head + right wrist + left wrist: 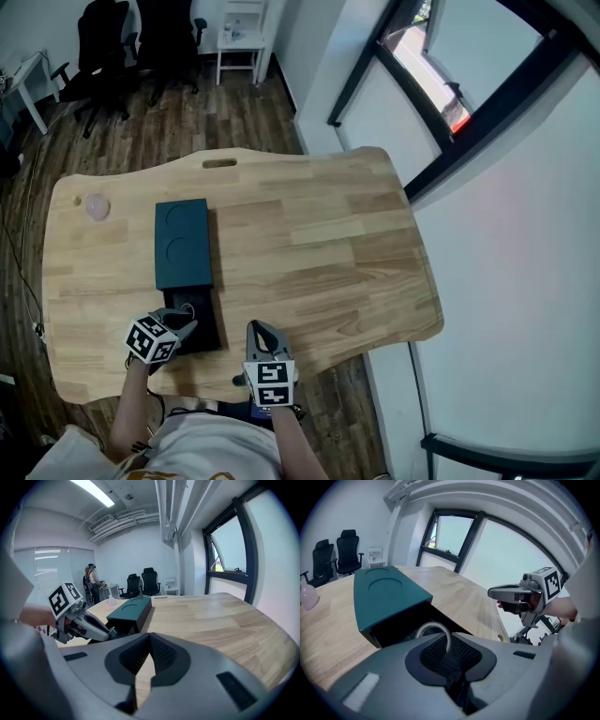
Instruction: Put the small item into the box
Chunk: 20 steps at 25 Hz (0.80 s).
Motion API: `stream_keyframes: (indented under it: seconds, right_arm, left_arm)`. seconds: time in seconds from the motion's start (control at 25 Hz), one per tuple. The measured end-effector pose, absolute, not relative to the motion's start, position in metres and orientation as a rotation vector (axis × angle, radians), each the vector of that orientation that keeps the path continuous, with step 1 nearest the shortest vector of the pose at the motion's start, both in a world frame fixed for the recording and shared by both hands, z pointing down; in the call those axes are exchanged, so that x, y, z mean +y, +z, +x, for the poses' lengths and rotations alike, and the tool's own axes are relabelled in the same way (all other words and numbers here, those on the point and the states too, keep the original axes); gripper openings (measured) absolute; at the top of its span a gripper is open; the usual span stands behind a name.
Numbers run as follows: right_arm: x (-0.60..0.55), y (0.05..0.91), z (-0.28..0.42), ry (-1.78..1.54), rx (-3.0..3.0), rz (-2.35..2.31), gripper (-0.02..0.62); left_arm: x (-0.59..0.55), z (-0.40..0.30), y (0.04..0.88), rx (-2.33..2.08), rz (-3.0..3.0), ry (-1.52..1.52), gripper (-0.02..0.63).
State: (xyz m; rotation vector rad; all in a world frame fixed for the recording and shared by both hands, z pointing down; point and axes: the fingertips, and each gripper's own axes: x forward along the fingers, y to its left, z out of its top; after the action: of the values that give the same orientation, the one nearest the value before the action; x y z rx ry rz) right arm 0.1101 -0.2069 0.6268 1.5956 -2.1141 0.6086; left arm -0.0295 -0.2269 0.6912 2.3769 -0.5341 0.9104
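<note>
The left gripper (449, 658) has its jaws pinching a small silvery ring (433, 625), held upright just over the near end of the dark drawer (401, 629) that is pulled out of the teal box (386, 595). To do this step well, I would carry the ring a little farther over the drawer's hollow, lower it close to the bottom, then part the jaws slowly (a ring dropped on edge may roll or bounce out). The right gripper (150, 637), jaws pressed together on nothing, hangs near and to the right over the worktop (319, 244). It could brace the drawer if the box slides.
</note>
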Motion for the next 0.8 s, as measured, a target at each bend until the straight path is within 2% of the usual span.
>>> stream_keyframes:
  seconds: [0.8]
  right_arm:
    - [-0.208, 0.635, 0.104, 0.632, -2.113, 1.571, 0.004]
  left_arm:
    - [-0.219, -0.023, 0.717, -0.431, 2.221, 1.197, 0.037]
